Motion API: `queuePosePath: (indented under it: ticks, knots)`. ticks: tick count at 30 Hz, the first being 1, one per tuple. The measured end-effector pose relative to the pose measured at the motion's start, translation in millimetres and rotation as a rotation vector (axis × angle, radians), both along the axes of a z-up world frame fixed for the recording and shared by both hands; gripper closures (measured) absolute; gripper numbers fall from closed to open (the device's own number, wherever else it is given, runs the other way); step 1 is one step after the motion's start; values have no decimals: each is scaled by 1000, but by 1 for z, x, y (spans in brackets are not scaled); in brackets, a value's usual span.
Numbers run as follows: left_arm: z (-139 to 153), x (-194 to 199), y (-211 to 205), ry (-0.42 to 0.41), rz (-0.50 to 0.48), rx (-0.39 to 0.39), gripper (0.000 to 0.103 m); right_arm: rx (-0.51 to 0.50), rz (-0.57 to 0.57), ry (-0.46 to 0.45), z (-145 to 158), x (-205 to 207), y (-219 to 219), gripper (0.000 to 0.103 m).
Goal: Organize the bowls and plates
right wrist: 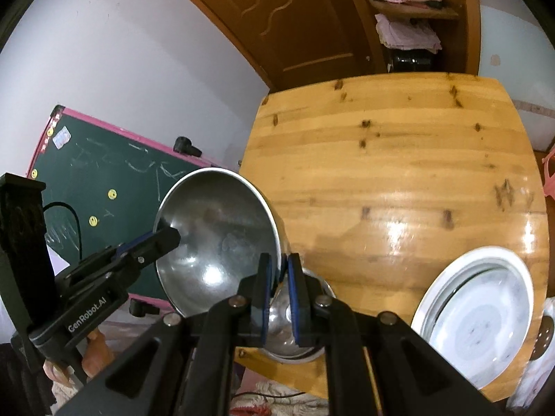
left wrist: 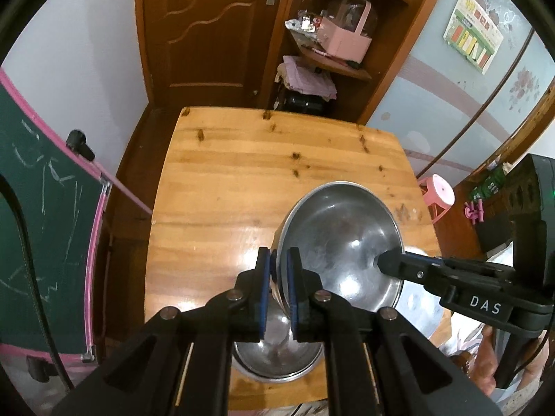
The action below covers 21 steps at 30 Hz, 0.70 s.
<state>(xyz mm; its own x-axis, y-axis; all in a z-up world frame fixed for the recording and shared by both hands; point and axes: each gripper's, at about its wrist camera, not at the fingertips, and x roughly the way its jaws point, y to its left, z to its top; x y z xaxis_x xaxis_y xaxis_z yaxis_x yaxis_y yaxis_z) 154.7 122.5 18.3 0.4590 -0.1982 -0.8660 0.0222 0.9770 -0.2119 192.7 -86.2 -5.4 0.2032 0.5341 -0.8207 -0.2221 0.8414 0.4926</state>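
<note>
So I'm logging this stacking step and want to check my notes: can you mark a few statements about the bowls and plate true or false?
1. The left gripper and the right gripper each pinch the rim of the large steel bowl. True.
2. The large steel bowl rests flat on the table. False: it is held tilted, off the table.
3. A smaller steel bowl sits on the table below the fingers. True.
4. The white plate lies inside the large steel bowl. False: it lies on the table, apart from both bowls.
</note>
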Motion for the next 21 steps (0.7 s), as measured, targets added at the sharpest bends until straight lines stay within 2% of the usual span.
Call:
queuePosePath:
  ticks: [4, 7, 14, 21]
  knots:
    - [-29, -18, 3, 26, -3, 1, 96, 1, -3, 23, -22, -15, 1, 94]
    - [-57, -29, 8, 71, 2, -28, 96, 1, -8, 47, -40, -23, 1, 94]
    - [-115, -49, 10, 134, 32, -49, 96, -41, -13, 81, -85, -41, 8, 94]
    - [-140, -61, 9, 146, 53, -51, 96, -92, -1, 60, -105, -54, 14, 94]
